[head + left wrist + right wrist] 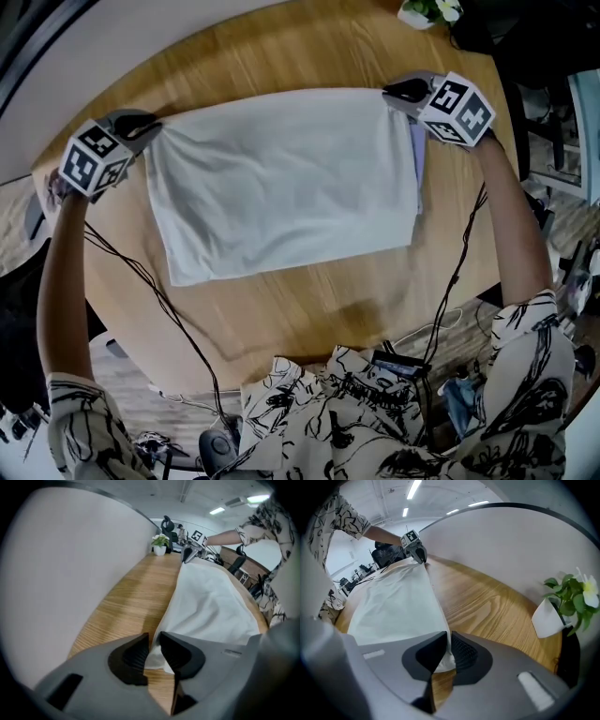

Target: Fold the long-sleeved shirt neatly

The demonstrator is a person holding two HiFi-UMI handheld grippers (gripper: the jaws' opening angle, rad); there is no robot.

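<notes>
- Arms (pixel 58 272) reach over the table (pixel 309 300), where the shirt (pixel 281 178) lies flat.
- Right gripper (pixel 386 92) pinches one far corner; left gripper (pixel 155 127) sits loose round the other.
- Set both corners down even, no wrinkles.

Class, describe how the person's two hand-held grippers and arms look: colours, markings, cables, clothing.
The left hand-held gripper and right hand-held gripper are grey with black jaw pads. Each carries a white cube of black square markers. Thin black cables trail from both. The short sleeves are white with black scribbled print.
</notes>
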